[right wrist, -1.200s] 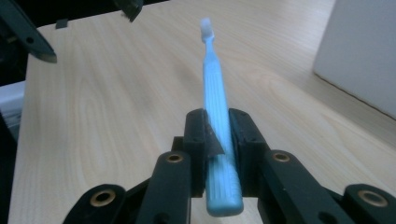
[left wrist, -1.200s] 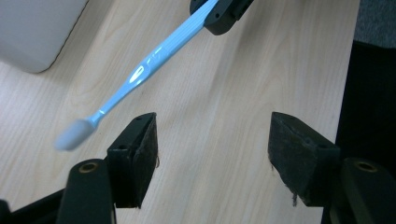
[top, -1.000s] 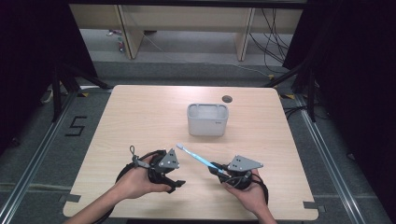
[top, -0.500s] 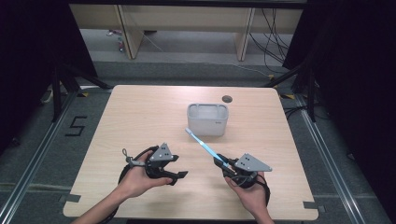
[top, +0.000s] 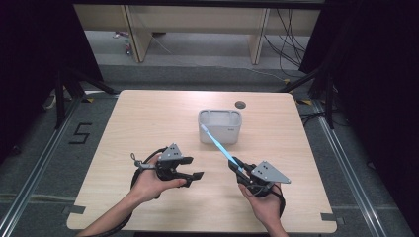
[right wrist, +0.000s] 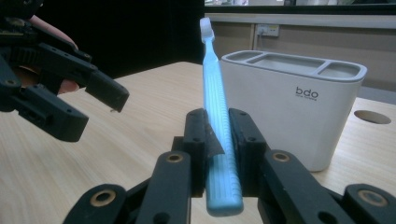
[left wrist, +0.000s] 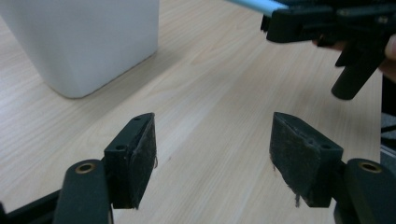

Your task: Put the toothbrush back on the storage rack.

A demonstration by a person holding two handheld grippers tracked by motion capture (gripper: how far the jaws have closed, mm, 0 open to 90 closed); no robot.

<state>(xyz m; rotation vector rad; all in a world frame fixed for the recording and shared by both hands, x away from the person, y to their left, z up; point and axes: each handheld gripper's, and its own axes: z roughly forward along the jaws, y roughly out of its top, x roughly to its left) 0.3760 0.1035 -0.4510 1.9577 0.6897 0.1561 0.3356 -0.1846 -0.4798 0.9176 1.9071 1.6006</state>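
Clamping a light-blue plastic toothbrush (right wrist: 219,135), right gripper (top: 241,169) aims its bristles at the white compartmented holder (top: 221,126). Left gripper (top: 193,175) gapes empty. Best tip it upright over a slot before lowering.

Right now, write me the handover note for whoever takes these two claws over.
Right claw: shut on the blue toothbrush, gripped near the handle end, bristle end pointing up and toward the holder.
Left claw: open, nothing between its jaws, held just above the table left of the right claw.
Grey toothbrush holder: upright mid-table, its top compartments look vacant in the right gripper view.
Done: toothbrush picked up and aimed at the holder; in the high view its head is at the holder's near rim.
Left: probably lower the brush into one of the compartments, then release.
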